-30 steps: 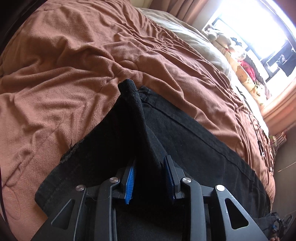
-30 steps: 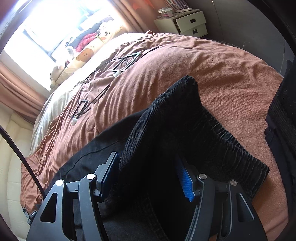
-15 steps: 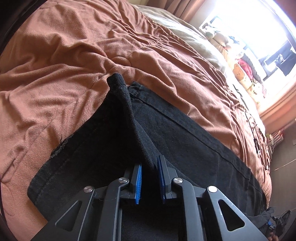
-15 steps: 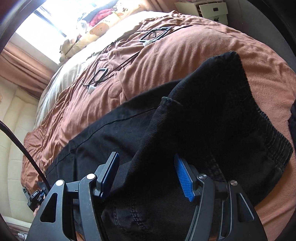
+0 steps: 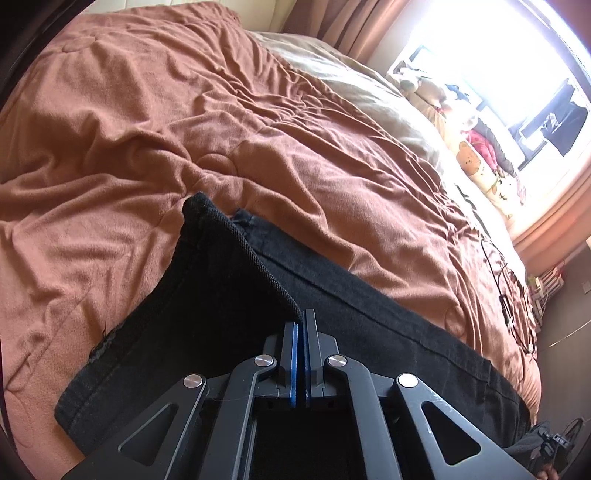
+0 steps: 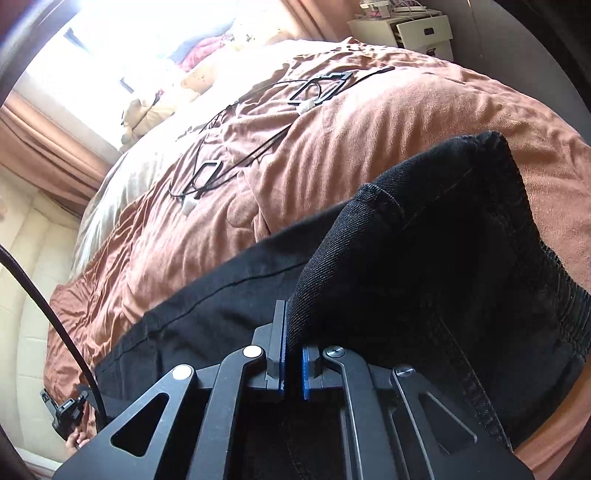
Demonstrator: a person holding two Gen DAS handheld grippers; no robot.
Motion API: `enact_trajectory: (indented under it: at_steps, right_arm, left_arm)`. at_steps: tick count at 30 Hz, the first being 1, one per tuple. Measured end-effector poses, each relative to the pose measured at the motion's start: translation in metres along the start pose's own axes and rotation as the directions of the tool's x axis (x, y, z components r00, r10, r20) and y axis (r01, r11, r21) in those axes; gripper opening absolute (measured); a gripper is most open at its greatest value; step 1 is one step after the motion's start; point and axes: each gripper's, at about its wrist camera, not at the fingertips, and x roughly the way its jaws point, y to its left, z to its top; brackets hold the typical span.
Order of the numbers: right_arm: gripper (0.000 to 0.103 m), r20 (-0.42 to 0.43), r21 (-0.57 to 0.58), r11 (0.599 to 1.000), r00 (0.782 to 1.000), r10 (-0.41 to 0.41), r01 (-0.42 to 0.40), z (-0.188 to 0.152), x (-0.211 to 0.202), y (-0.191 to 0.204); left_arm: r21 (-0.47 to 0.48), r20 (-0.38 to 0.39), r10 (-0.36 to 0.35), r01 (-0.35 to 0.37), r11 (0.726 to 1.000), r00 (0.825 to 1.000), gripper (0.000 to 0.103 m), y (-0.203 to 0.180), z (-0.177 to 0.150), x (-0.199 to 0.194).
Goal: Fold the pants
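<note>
Black pants (image 5: 369,317) lie stretched across a brown blanket (image 5: 184,122). In the left wrist view my left gripper (image 5: 300,319) has its jaws closing tight, blue pads pinching a raised fold of the leg near the frayed hem (image 5: 107,339). The fold rises in a ridge up to a corner (image 5: 199,206). In the right wrist view the pants (image 6: 424,258) bunch up at the elastic waistband (image 6: 561,280). My right gripper (image 6: 293,332) has its jaws closing onto a thick lifted fold there, and cloth hides its right fingertip.
Black cables and flat black frames (image 6: 321,88) lie on the blanket beyond the pants. A beige sheet (image 5: 369,92) and soft toys (image 5: 476,162) sit by the bright window. A white drawer unit (image 6: 424,33) stands past the bed. A black cord (image 6: 48,314) crosses the left edge.
Both pairs of jaws have come together on the cloth folds that stood between them. The right gripper has shifted sideways along the waist end, and the left fold now stands a little higher.
</note>
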Motion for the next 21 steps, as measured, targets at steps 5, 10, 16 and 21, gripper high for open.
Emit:
enact_trajectory:
  at_steps: [5,10,16,21]
  right_arm:
    - [0.003,0.025,0.01,1.0,1.0,0.001,-0.001,0.026,0.019,-0.001]
    - [0.003,0.059,0.035,0.999,0.998,-0.008,0.006,0.039,0.049,-0.004]
    - [0.002,0.059,0.052,0.998,0.997,-0.041,0.038,0.065,0.085,-0.008]
    - [0.002,0.068,0.063,0.997,0.996,-0.053,0.049,0.05,0.114,0.001]
  left_arm:
    - [0.037,0.031,0.022,-0.023,0.999,0.999,0.002,-0.018,0.019,0.014]
    - [0.029,0.037,0.063,-0.064,0.998,0.997,0.002,-0.022,0.036,0.035]
    - [0.003,-0.002,0.105,-0.105,0.994,0.994,0.002,-0.024,0.046,0.071]
    - [-0.005,-0.021,0.129,-0.129,0.992,0.991,0.002,-0.02,0.048,0.096]
